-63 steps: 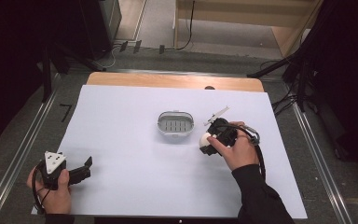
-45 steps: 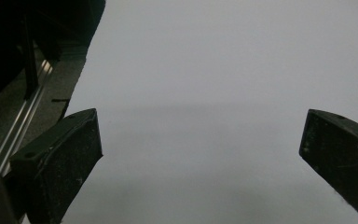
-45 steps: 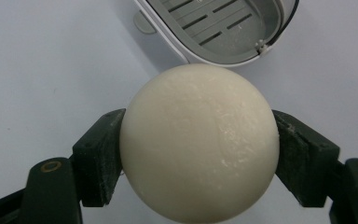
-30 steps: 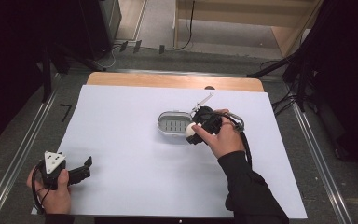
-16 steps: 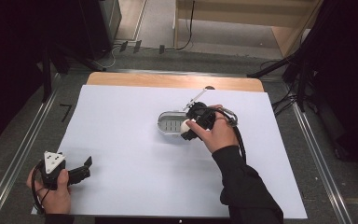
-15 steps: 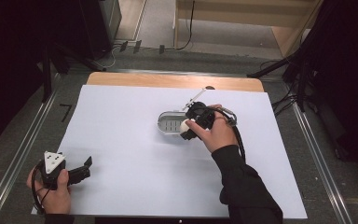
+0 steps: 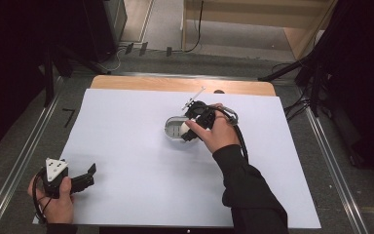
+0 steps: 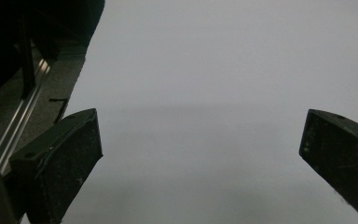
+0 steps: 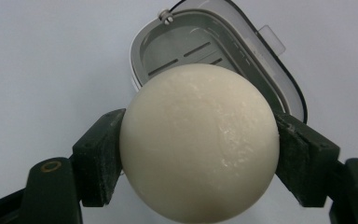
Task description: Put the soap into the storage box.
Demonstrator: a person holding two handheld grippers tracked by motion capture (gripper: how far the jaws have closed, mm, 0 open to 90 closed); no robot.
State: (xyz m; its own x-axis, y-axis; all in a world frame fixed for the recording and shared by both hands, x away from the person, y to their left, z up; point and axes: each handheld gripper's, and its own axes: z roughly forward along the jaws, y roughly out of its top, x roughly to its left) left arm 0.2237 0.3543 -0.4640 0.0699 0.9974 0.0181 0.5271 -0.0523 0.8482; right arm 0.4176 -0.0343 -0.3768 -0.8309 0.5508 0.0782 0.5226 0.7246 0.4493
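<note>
Clearly a worktop (image 7: 126,146) under a white sheet, filling most of the high view, bare but for one dish near the centre.

Next in size: small oval grey tray (image 9: 214,44), slotted floor, raised rim, a clear tab at its far edge; in the high view at centre (image 7: 174,127), half under the right hand. Light and shallow by the look of it, so likely to skid or tip if bumped on the rim.

Then the right hand-held gripper (image 7: 195,127), clamped on a cream-white egg (image 9: 199,140), pads pressing its left and right flanks. Egg raised just in front of the tray's near rim in the right gripper view, at frame centre; not yet inside.

Risks, as a judgement:
- Smooth rounded shell between two flat pads: could squirt out forward or downward if the squeeze slackens early.
- Too hard a squeeze: cracked shell.
- Release above the rim rather than the floor: roll off onto the sheet, possibly away toward an edge.
- Lowered too steeply: jaws knocking the rim, tray shoved off.

Smallest concern: left hand-held gripper (image 7: 80,178), lower left of the high view, jaws wide with nothing between, resting well apart from the tray.
</note>
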